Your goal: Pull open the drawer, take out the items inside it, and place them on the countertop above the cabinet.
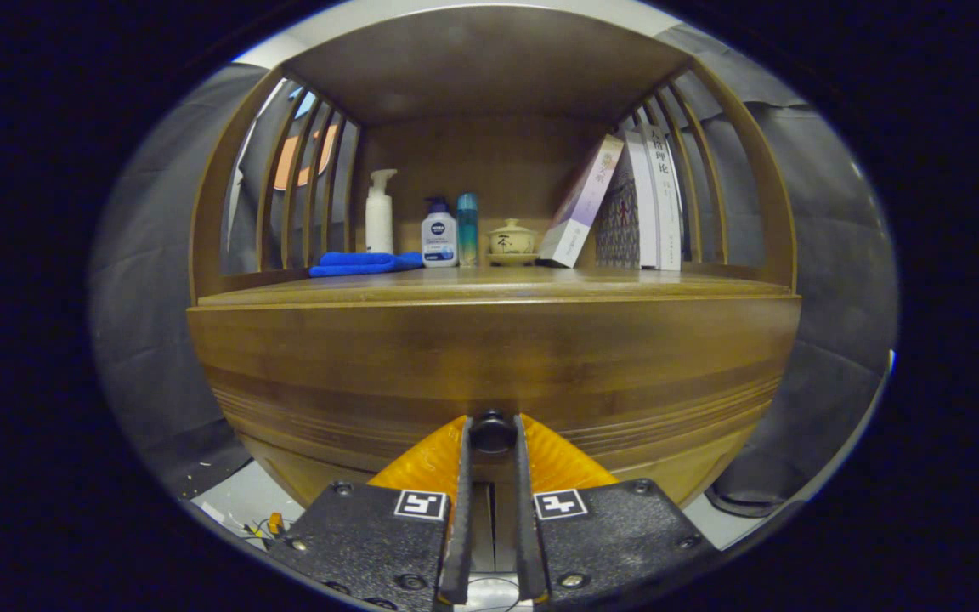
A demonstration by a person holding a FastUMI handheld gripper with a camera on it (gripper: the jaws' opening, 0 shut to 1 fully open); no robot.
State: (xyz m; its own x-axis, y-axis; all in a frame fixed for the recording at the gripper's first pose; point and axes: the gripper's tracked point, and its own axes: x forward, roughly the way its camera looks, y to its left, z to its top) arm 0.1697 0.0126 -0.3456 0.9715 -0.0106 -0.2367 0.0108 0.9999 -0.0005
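The gripper (492, 435) has its two fingers drawn close together, and both press on the small dark round knob (492, 432) that sits between their tips. This knob is fixed on the wooden drawer front (489, 365), which stands directly ahead of the fingers and looks closed, flush with the cabinet body. What lies inside the drawer cannot be seen.

Above the drawer front is the countertop (489, 287) of the cabinet, a flat wooden surface under a shelf roof with slatted sides. On it, far beyond the fingers, lies a folded blue cloth (364, 263). Beside the cloth stand a white pump bottle (380, 223), a smaller white bottle with a dark cap (439, 235) and a slim teal bottle (467, 229). Next comes a small lidded ceramic cup (512, 240) on a saucer, then several books (638, 208), one of them leaning.
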